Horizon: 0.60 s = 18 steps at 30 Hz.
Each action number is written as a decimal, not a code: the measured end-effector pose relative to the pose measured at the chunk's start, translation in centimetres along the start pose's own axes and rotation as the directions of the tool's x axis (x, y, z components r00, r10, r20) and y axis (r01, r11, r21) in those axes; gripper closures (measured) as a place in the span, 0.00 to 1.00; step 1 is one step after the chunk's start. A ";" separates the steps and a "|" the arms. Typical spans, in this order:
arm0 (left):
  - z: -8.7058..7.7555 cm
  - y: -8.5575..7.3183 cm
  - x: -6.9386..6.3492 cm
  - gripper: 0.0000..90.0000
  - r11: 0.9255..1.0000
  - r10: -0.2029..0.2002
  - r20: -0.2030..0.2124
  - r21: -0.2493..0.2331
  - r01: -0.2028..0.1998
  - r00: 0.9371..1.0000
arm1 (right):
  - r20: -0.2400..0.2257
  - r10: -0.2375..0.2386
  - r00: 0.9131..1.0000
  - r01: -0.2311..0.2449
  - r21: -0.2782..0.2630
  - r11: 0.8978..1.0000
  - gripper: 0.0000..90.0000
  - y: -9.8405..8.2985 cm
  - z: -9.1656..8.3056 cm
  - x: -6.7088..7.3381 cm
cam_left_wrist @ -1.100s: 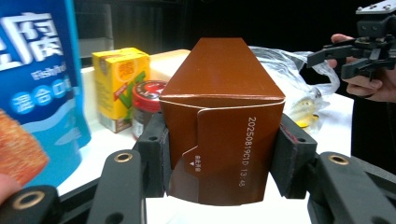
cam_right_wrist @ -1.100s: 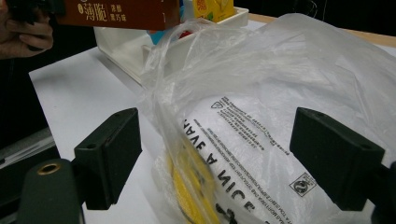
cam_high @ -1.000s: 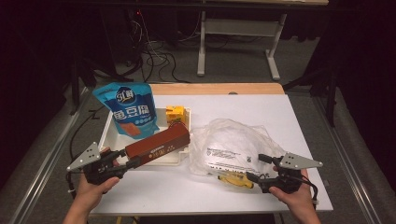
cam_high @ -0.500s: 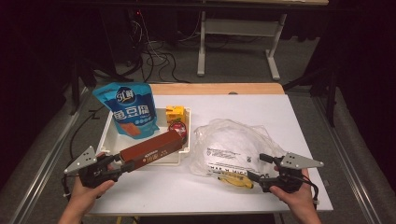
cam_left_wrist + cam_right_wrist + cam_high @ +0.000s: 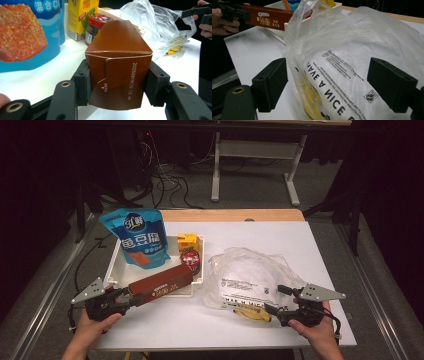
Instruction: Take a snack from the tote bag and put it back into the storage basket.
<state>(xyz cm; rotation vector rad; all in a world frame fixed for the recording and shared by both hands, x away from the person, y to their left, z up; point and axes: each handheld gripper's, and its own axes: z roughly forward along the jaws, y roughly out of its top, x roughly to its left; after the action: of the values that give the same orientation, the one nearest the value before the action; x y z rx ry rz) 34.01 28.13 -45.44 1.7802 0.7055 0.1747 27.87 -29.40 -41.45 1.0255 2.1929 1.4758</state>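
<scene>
The long brown cardboard biscuit box (image 5: 161,284) is clamped at its near-left end between the jaws of the left gripper (image 5: 127,298); in the left gripper view both black pads (image 5: 84,85) press flat on the narrow sides of the box's end flap. From that grip the box's long axis runs away to the far right, and its free end reaches over the near rim of the white plastic tray (image 5: 114,265), so the box lies partly over the tray and partly over the bare white table (image 5: 310,250). Any setting-down or pulling-out would, I judge, run along that axis, with the left hand (image 5: 92,330) the one placed to do it.

Inside the tray a blue snack pouch (image 5: 137,237) stands at the far left, with a yellow drink carton (image 5: 187,241) and a dark jar with a red lid (image 5: 190,259) to the right of it, just beyond the box's far end.

To the right, well apart from the box, a crumpled clear plastic bag (image 5: 247,277) lies on the table with a yellow banana (image 5: 248,313) at its near edge. The right gripper (image 5: 272,307) sits at the bag's near-right side, its jaws spread wide with the bag's film between them, pads not pressing on it.
</scene>
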 end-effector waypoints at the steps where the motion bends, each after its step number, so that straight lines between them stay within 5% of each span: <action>1: 0.1 -0.2 0.1 0.53 1.000 -0.008 0.000 0.009 0.008 1.000 | -0.001 0.001 1.000 -0.001 0.002 1.000 0.19 0.0 0.0 0.0; 4: 0.4 -0.8 0.2 0.52 0.999 0.005 -0.019 0.051 -0.004 1.000 | 0.000 0.000 1.000 0.000 0.007 1.000 0.19 -0.1 0.1 0.0; 12: 0.5 -0.6 -0.2 0.47 0.998 0.003 -0.058 0.058 0.001 0.998 | 0.000 -0.006 1.000 0.006 0.011 1.000 0.19 -0.2 0.2 0.1; 18: -0.1 0.3 -0.9 0.33 1.000 -0.023 -0.123 0.016 0.025 0.992 | 0.001 -0.004 1.000 0.004 0.010 1.000 0.19 -0.3 0.0 0.2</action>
<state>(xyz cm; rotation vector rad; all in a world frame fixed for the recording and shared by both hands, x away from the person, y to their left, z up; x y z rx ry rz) 33.34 27.65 -44.92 1.7878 0.8179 0.2646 27.67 -29.31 -41.67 1.0239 2.2020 1.4639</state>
